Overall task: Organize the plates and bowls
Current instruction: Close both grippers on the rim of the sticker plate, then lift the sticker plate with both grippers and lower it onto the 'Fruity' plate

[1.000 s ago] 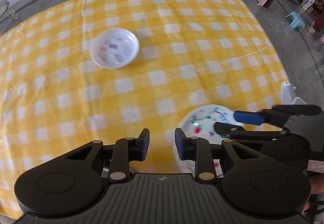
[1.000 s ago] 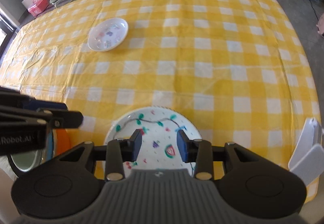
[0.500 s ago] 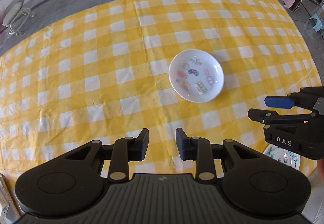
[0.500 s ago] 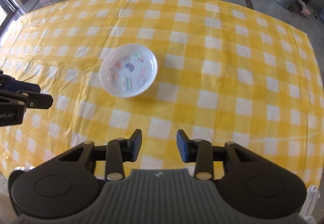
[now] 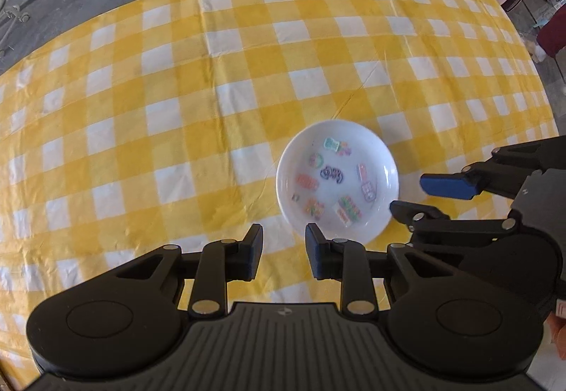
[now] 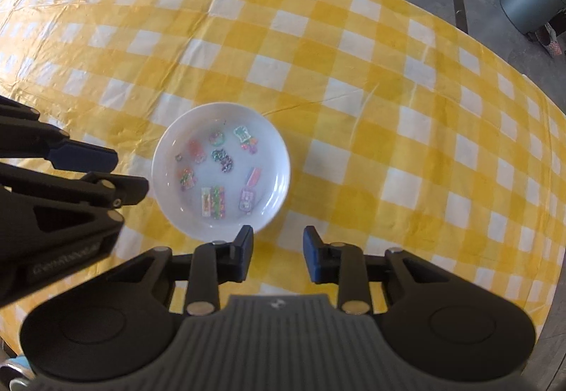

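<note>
Left wrist view: the left tongs (image 5: 281, 251) hang parted and empty over the yellow-checked desk (image 5: 177, 90), a white sticker-dotted plate (image 5: 338, 181) just beyond.

Right wrist view: the right tongs (image 6: 277, 254), jaws just narrowing, grip nothing beside the plate (image 6: 221, 170).

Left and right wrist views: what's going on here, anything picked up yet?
Nothing is held. A person works two handheld grippers above a yellow checked tablecloth. Both point down at one small white dish with colourful stickers inside. The left gripper and right gripper flank the dish, jaws open, nothing between them. The right gripper's jaws have just been closing. The dish lies flat on the cloth, and neither gripper appears to touch it.
</note>
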The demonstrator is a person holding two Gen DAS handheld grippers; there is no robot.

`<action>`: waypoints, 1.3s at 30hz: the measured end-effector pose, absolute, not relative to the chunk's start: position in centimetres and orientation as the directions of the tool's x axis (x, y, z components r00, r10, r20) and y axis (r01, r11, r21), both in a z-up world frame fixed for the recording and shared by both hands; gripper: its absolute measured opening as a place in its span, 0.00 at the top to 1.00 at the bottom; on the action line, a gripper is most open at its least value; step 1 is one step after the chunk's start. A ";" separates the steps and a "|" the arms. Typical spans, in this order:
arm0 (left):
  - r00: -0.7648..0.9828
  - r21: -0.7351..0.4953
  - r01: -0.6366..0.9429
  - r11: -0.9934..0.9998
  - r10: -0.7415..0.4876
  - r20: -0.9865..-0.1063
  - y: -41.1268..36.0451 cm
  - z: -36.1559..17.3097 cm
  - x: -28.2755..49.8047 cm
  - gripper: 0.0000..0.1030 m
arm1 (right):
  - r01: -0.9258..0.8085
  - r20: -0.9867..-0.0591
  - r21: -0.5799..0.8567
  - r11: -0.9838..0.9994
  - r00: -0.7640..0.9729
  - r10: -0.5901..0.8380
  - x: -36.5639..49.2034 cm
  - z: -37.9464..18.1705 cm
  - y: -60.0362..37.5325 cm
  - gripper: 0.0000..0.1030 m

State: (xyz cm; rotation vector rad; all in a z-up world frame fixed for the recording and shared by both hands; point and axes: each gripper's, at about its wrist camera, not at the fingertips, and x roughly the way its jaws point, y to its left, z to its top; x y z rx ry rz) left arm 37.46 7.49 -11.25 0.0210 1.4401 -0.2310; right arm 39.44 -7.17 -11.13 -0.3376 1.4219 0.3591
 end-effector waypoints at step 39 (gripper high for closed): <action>0.021 -0.218 0.095 0.971 -0.221 -0.975 5.6 -11.5 35.4 0.96 | -0.394 -0.998 0.055 0.917 -0.022 0.050 38.5 -11.2 -9.1 0.92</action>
